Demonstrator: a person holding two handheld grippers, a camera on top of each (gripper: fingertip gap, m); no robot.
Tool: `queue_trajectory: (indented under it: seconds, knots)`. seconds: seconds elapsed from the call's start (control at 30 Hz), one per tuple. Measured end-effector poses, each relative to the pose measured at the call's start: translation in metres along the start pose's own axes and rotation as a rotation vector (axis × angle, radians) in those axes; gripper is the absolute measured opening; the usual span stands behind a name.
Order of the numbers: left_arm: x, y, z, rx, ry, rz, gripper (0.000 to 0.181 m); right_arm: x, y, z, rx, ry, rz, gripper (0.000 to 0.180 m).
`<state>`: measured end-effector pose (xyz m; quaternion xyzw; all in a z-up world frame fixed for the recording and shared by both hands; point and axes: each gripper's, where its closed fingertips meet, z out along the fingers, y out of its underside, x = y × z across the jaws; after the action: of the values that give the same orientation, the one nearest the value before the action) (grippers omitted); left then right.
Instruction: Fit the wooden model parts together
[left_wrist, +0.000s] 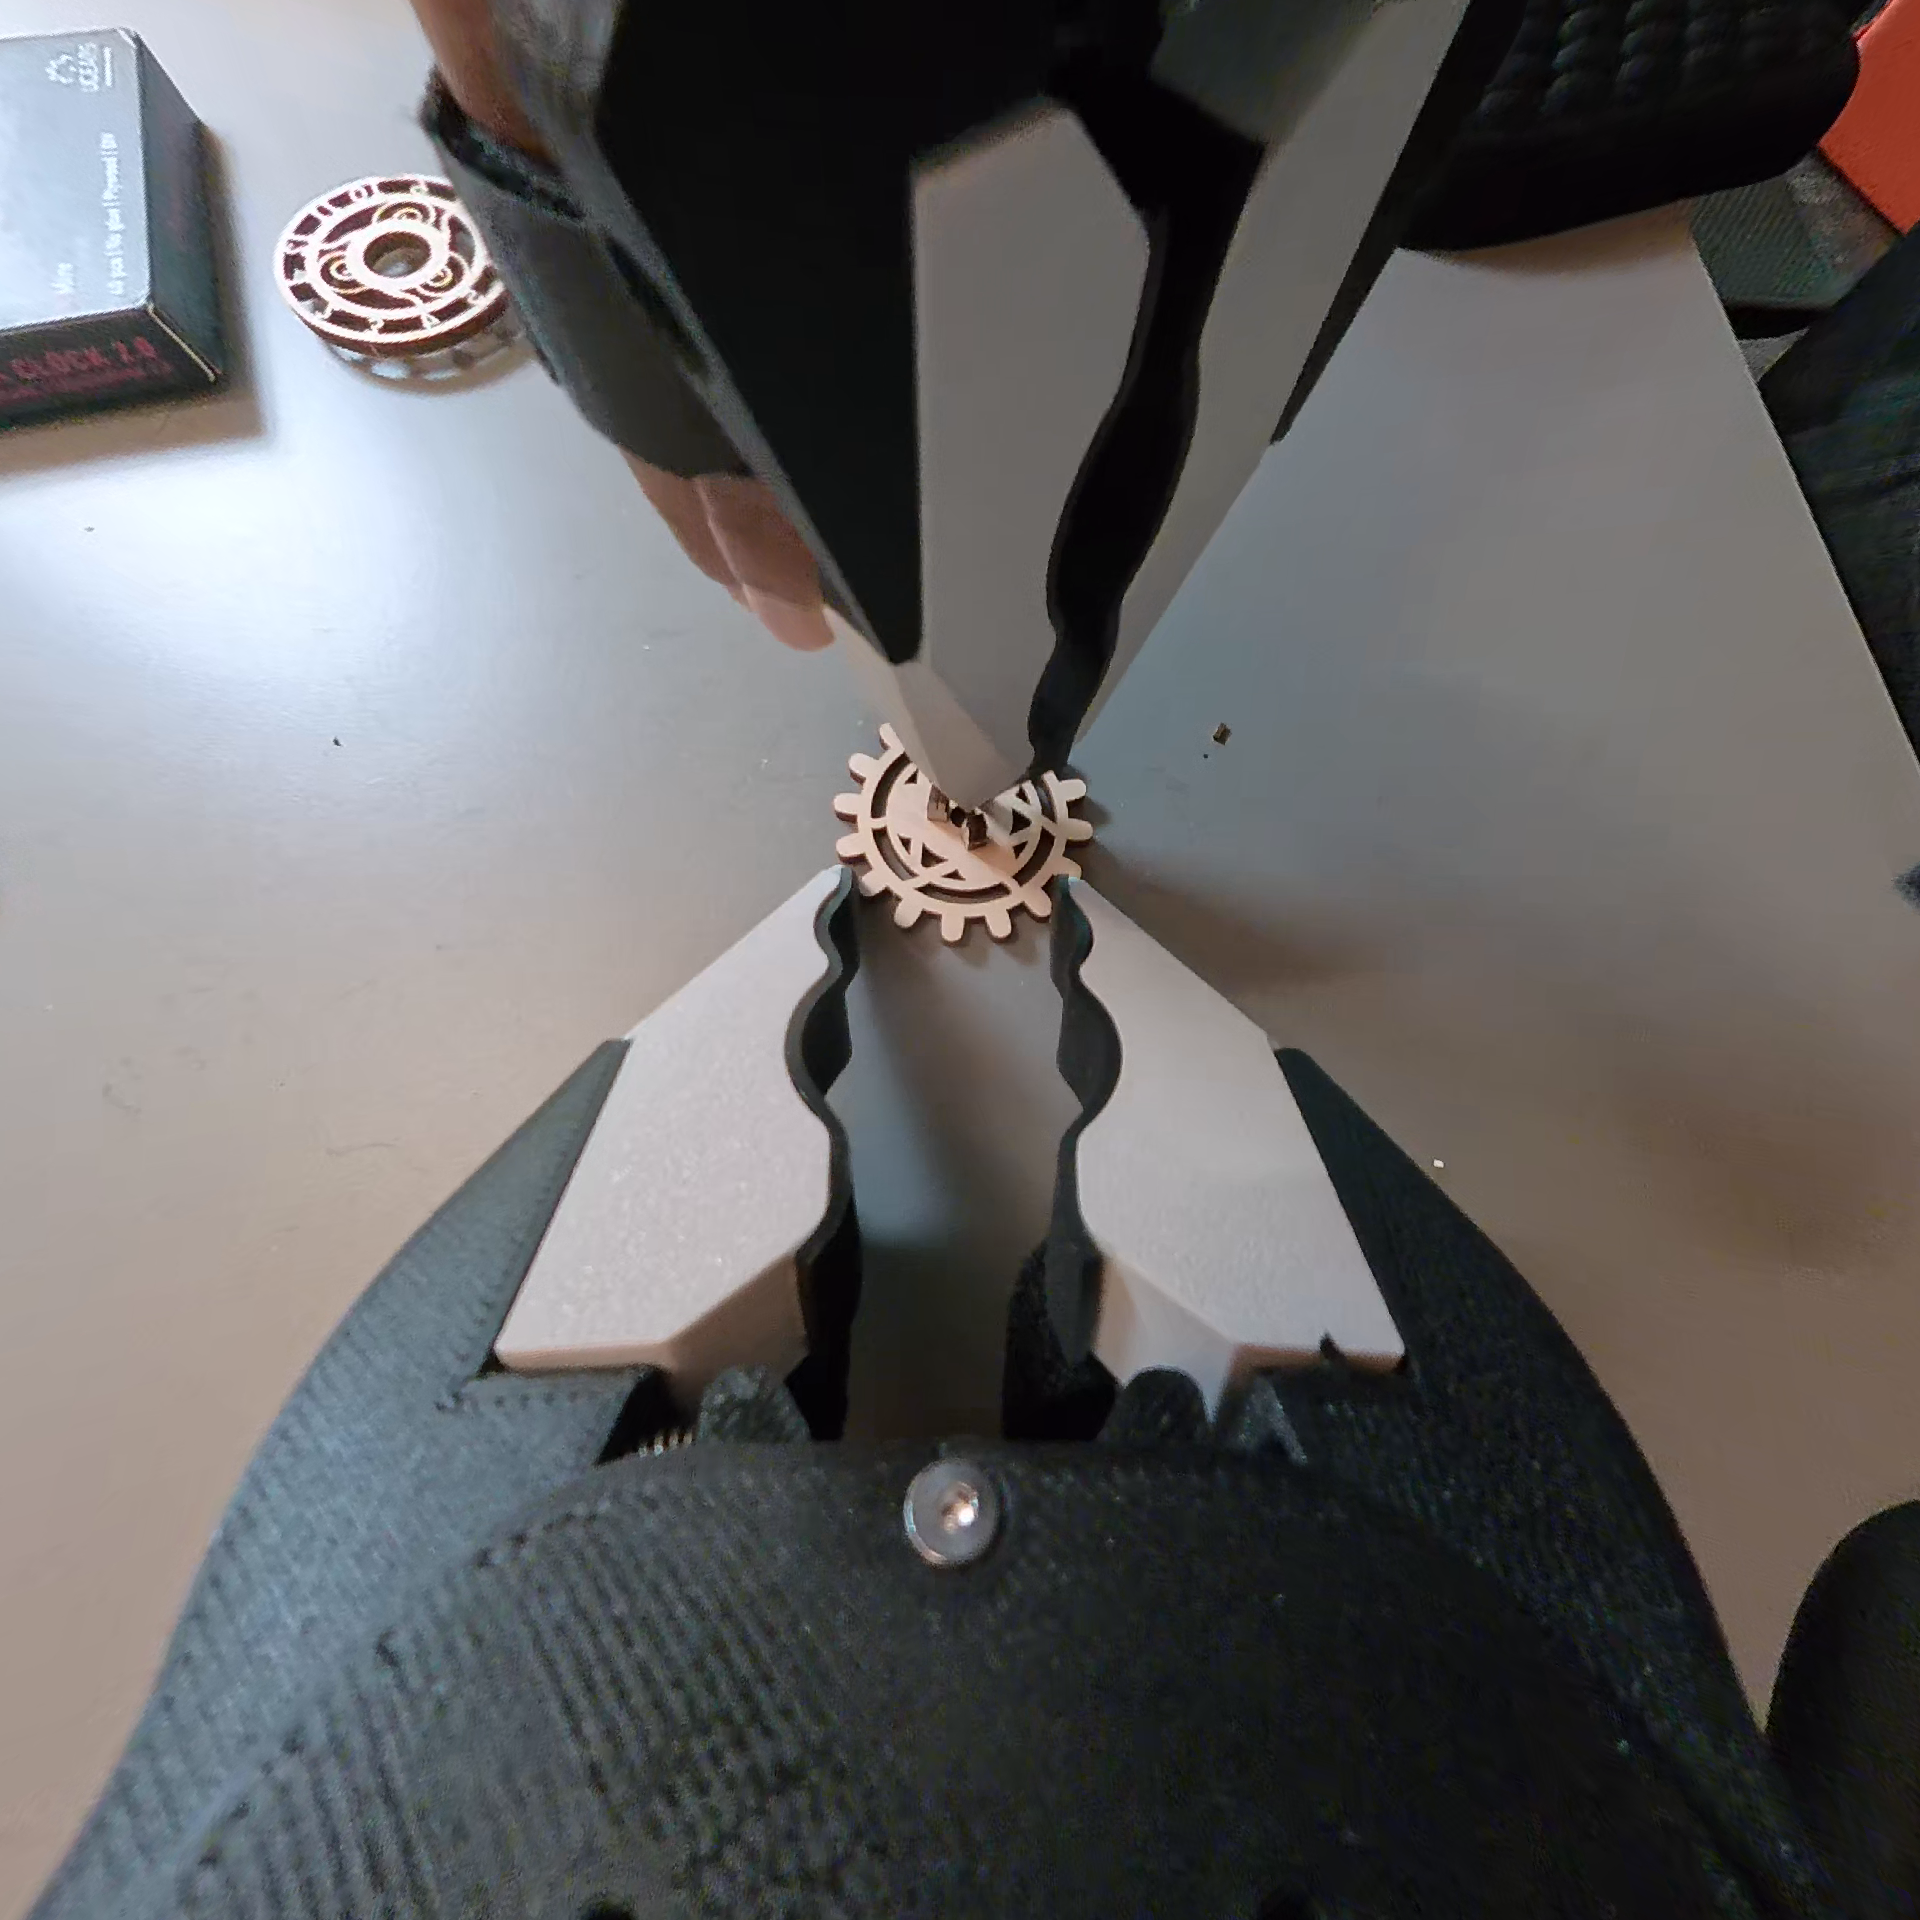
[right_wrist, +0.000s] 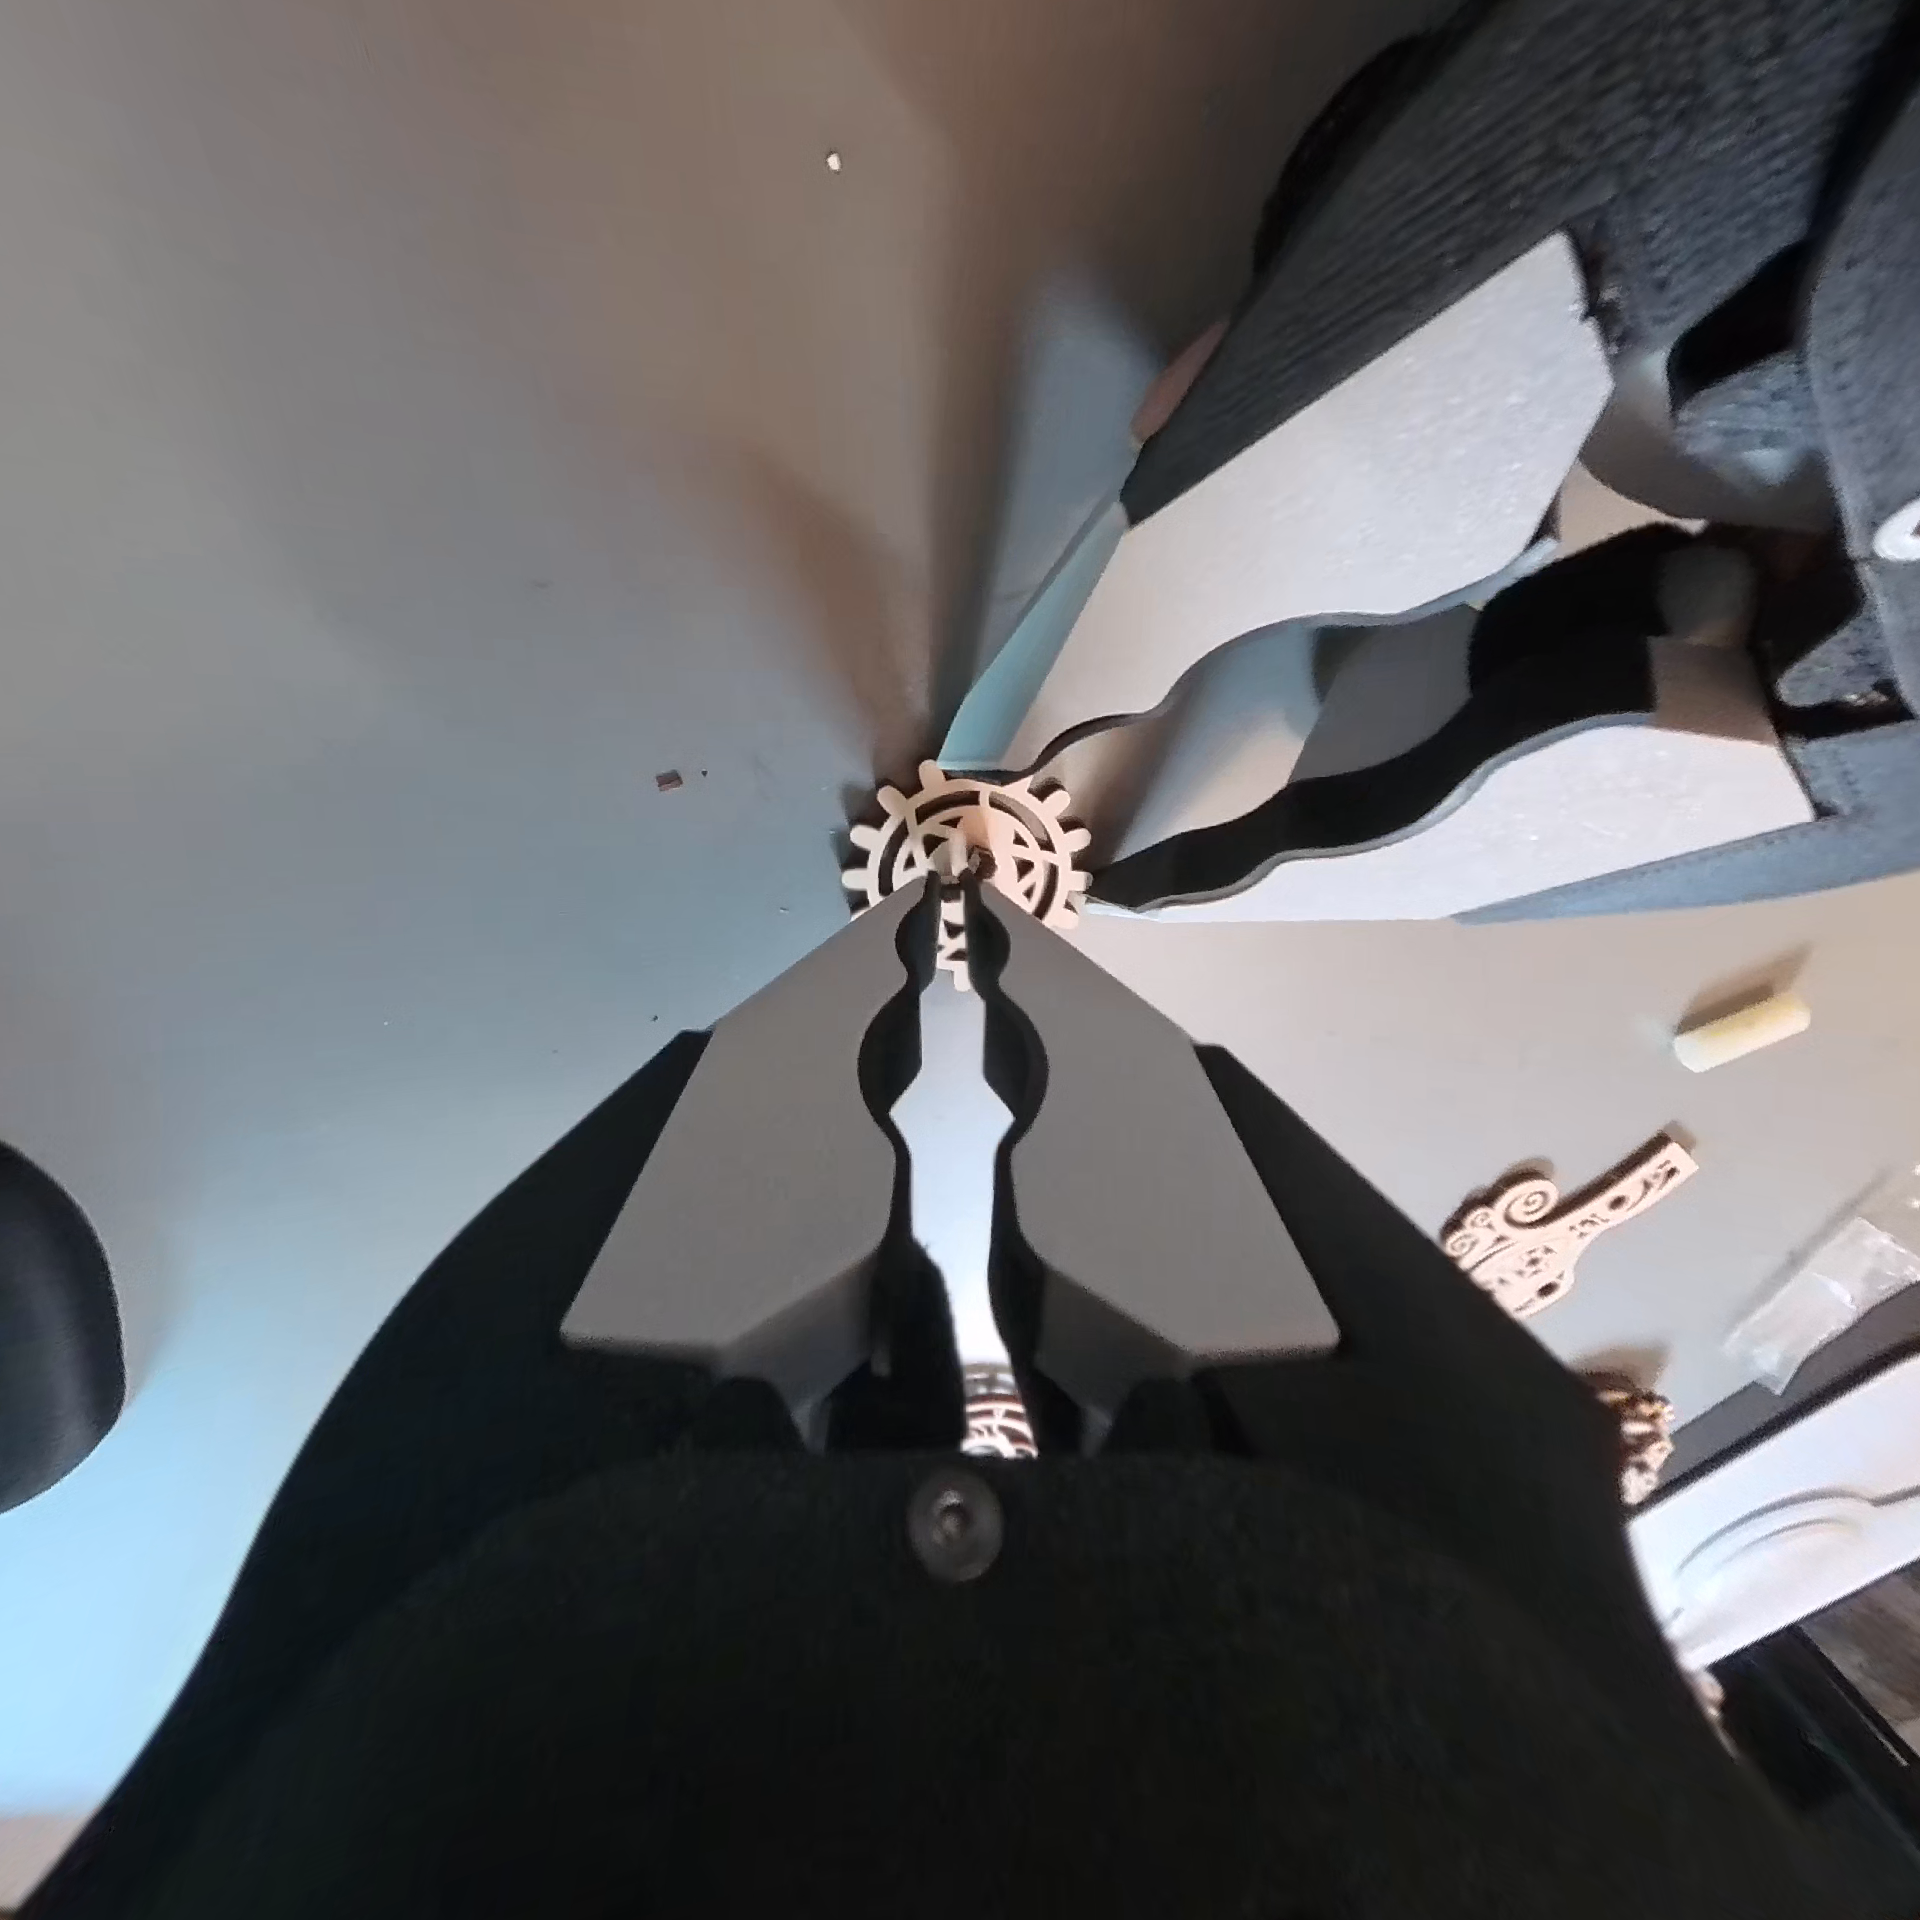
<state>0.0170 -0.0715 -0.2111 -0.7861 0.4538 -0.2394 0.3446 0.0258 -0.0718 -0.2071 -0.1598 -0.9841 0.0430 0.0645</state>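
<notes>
Wooden gear (left_wrist: 961, 844) lies flat on the grey table (left_wrist: 364, 831), held at its near rim between the tips of the left gripper (left_wrist: 954, 883), whose jaws stand apart at the width of the gear. Over the gear's centre, the right gripper (right_wrist: 943, 881) has its jaws nearly together on a small peg (right_wrist: 954, 854) at the hub. The step in hand seems to be seating this peg in the gear; next, a straight push down is probably needed while the left gripper steadies the gear.
</notes>
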Motion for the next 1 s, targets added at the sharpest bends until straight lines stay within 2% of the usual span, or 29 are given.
queue_trajectory:
  seconds: [0.07,0.2,0.5,1.0]
  knots:
    - [0.0000,-0.0001,-0.0001,0.000,0.000,0.000,0.036,0.0025,0.0005,-0.0025,0.002,0.017,0.019,0.006]
    - [-0.0001,-0.0001,-0.0002,0.001,0.002,-0.003,0.036,0.0030,-0.0016,-0.0055,0.030,0.022,0.041,0.000]
    - [0.0000,-0.0001,-0.0003,0.002,0.005,-0.006,0.036,0.0012,-0.0048,-0.0066,0.049,0.018,0.045,0.000]
    - [0.0001,0.0000,-0.0002,0.001,0.003,-0.007,0.036,-0.0008,-0.0008,-0.0015,-0.003,-0.031,0.017,0.000]
